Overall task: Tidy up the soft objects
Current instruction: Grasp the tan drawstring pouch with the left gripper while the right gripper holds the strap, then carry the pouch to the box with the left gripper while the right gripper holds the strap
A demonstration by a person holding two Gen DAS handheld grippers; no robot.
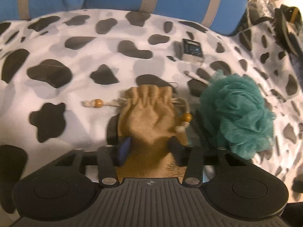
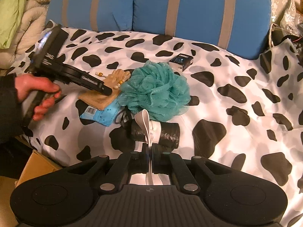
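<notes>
Your tan pouch (image 1: 151, 119) hides its lower end behind the left claw (image 1: 149, 147), while the blue packet (image 2: 100, 114) at seven o'clock lies half covered.

The left hand-held gripper (image 1: 149, 147) was matte black, with a ribbed grey deck bearing a small crosshair mark, flanked by two rounded black lobes with circular recesses. Silver screw heads sat at the linkage pivots. One of its fingers (image 1: 124, 152) carried a blue pad. The right hand-held gripper (image 2: 150, 157) had the same black lobes, ribbed deck and silver screws. The person's left hand (image 2: 37, 92) emerged from a dark sleeve (image 2: 8, 106).
</notes>
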